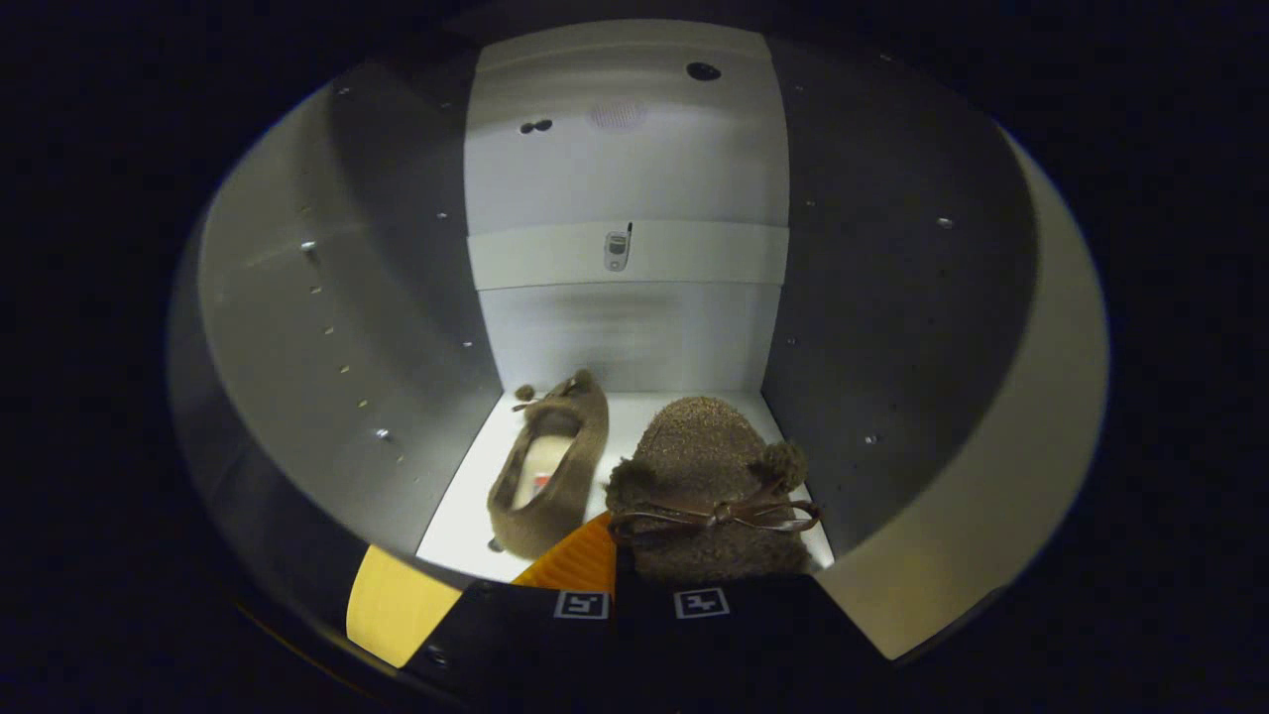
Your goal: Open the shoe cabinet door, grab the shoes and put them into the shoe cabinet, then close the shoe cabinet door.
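Gripper (642, 595) is pinching second fuzzy slipper (709, 496) inside shoe cabinet (327, 327), beside first slipper (550, 466); risk: dragging it back out on withdrawal.

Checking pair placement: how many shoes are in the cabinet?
2. One shoe lies on the cabinet floor beyond the tongs, by the left wall. The other shoe is just ahead of the tongs, by the right wall.
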Available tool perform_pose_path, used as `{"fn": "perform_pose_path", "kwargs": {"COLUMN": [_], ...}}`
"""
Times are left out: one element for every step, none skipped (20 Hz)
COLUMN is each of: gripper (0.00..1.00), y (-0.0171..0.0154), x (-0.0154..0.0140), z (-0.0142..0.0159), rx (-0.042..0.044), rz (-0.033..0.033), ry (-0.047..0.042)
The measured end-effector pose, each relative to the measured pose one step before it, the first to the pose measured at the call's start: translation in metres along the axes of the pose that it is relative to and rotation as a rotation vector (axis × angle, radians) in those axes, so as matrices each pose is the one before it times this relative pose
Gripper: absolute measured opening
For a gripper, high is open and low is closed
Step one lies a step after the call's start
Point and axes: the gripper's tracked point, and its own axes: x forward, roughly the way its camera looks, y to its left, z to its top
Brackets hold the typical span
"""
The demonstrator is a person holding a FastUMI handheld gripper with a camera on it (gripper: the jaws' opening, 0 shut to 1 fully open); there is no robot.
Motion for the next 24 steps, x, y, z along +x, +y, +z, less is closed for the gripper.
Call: {"fn": "perform_pose_path", "kwargs": {"gripper": [0.09,0.09,0.09,0.09,0.09,0.11,0.11,0.11,0.11,0.11,0.11,0.11,0.11,0.11,0.11,0.11,0.11,0.11,0.11,0.15,0.15,0.20,0.24,0.34], "y": [-0.00123,-0.00107,-0.00097,-0.00149,-0.00089,-0.00025,-0.00083,-0.00193,-0.00180,0.00031,-0.00086,-0.00018,0.00082,-0.00206,-0.00061,0.00052,0.00033,-0.00006,0.00013,-0.00004,0.00314,0.00225,0.00109,0.00039], "x": [0.01538,0.01452,0.01655,0.01414,0.01283,0.00900,0.01129,0.00980,0.00700,0.00757,0.00474,0.00532,0.00429,0.00310,0.00390,0.00197,0.00201,0.00074,0.00313,-0.00418,-0.00047,-0.00238,-0.00296,-0.00359], "z": [0.00439,0.00270,0.00396,0.00034,-0.00355,-0.00041,0.00036,0.00090,-0.00046,-0.00012,-0.00074,-0.00009,-0.00099,-0.00197,-0.00248,-0.00098,0.00022,0.00058,-0.00140,-0.00082,-0.00262,-0.00074,-0.00095,0.00082], "rx": [0.00812,0.02244,0.02877,0.02195,0.02178,0.01840,0.01035,0.00144,0.00010,-0.00054,0.00170,-0.00049,-0.00224,-0.00391,-0.00303,-0.00133,-0.00162,0.00189,-0.00043,-0.00224,0.00416,-0.00026,-0.00540,-0.00786], "rz": [-0.00716,-0.00770,-0.00912,-0.00837,-0.00385,0.00315,-0.00177,-0.01177,-0.00903,-0.00190,-0.00597,-0.00118,-0.00330,-0.00564,-0.00665,0.00168,-0.00445,-0.00333,-0.00436,-0.00101,0.01112,0.01185,0.00393,0.00214], "ry": [0.00588,0.01543,0.00308,0.01524,0.02569,0.00987,0.00260,-0.00394,-0.00302,0.00266,0.00298,0.00458,0.00482,0.00542,0.00714,0.00584,-0.00428,-0.00218,0.00197,0.00615,0.00998,0.00714,-0.00023,-0.00307]}}
